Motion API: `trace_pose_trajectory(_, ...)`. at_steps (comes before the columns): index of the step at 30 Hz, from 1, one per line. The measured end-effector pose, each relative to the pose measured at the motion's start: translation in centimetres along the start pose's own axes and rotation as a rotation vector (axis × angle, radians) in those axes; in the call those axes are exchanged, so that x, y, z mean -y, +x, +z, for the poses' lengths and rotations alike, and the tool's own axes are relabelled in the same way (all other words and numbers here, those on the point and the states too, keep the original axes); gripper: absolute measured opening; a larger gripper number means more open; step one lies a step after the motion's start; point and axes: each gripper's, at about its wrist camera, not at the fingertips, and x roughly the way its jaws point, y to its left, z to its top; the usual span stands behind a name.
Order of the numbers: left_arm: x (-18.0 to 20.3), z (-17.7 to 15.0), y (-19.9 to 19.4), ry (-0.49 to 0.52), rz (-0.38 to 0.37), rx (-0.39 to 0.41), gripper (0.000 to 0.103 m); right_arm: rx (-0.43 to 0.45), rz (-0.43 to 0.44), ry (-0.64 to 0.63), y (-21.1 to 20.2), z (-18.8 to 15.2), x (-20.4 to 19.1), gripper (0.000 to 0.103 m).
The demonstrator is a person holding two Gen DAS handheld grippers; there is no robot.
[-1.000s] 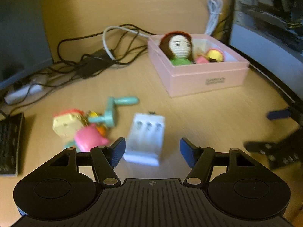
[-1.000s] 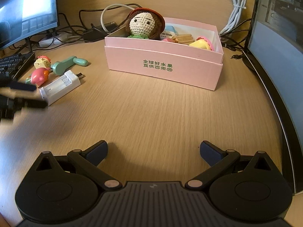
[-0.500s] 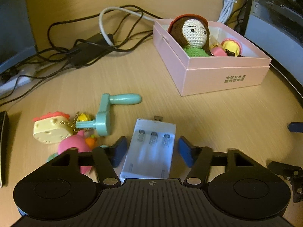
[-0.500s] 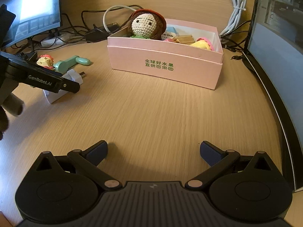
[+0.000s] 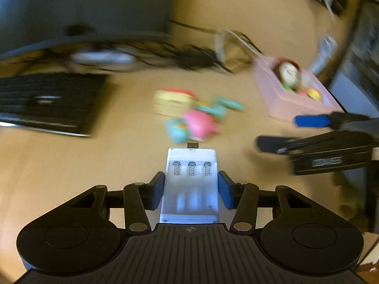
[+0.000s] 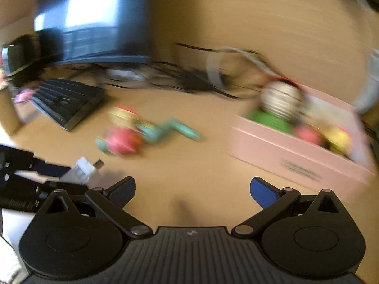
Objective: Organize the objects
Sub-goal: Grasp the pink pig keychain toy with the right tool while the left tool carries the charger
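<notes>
My left gripper (image 5: 191, 189) is shut on a white battery charger (image 5: 191, 179) with a USB plug at its far end, held above the desk. The charger also shows at the left of the right wrist view (image 6: 81, 171). Small toys lie ahead: a pink one (image 5: 199, 124), a cream and red one (image 5: 173, 100) and a teal handle (image 5: 222, 107). A pink box (image 6: 298, 151) holding a crochet doll (image 6: 279, 101) and other toys stands to the right. My right gripper (image 6: 193, 190) is open and empty over bare desk; it also shows at the right of the left wrist view (image 5: 308, 130).
A black keyboard (image 5: 45, 101) lies at the left, with a monitor (image 6: 92, 21) behind it. Black and white cables (image 5: 189, 56) tangle at the back. A dark screen edge (image 5: 362, 47) stands at the far right. Both views are motion-blurred.
My left gripper has closed on the battery charger and lifted it, swinging left. My right gripper has moved forward and left towards the toys.
</notes>
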Motion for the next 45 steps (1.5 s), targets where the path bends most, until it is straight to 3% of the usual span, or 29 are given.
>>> trace_pose_trajectory(4,-4.1,-0.8,-4.0,-0.054,0.099,0.038,0.053,0.007,0.031,-0.055,4.4,1.4,-5.1,0.102)
trace_pose_trajectory(7,-6.6,-1.6,-5.5,-0.099,0.118,0.02,0.053,0.004,-0.005,-0.084,7.2,2.2,-7.8,0.1)
trace_pose_trajectory(10,-8.1,-2.2,-5.5,-0.129,0.087,-0.019,0.053,0.01,-0.061,-0.12,8.6,2.3,-9.4,0.095)
trace_pose_trajectory(12,-8.3,-2.2,-5.0,-0.119,0.065,-0.028,0.053,-0.014,-0.072,-0.122,8.9,1.9,-9.6,0.085)
trace_pose_trajectory(14,-8.0,-2.4,-4.7,-0.105,0.04,-0.033,0.053,-0.045,-0.08,-0.124,8.7,1.7,-9.7,0.067)
trace_pose_trajectory(23,-3.9,-2.3,-1.9,-0.022,-0.115,-0.056,0.053,-0.115,-0.091,-0.102,2.4,-1.3,-7.4,0.062)
trace_pose_trajectory(28,-0.5,-1.2,-0.6,0.024,-0.19,-0.049,0.053,-0.145,-0.104,-0.114,-1.3,-3.6,-5.5,0.062)
trace_pose_trajectory(32,2.1,-0.7,-0.1,0.072,-0.222,-0.037,0.053,-0.217,-0.092,-0.169,-3.0,-6.0,-3.5,0.064)
trace_pose_trajectory(35,3.2,-0.4,0.3,0.072,-0.211,-0.033,0.053,-0.203,-0.204,-0.222,-4.1,-7.6,-2.5,0.075)
trace_pose_trajectory(38,3.0,-0.1,0.8,0.043,-0.189,-0.037,0.053,-0.184,-0.29,-0.258,-5.2,-8.6,-1.5,0.078)
trace_pose_trajectory(45,1.9,0.1,1.7,-0.03,-0.127,-0.061,0.053,-0.135,-0.128,-0.162,-8.1,-8.1,0.0,0.088)
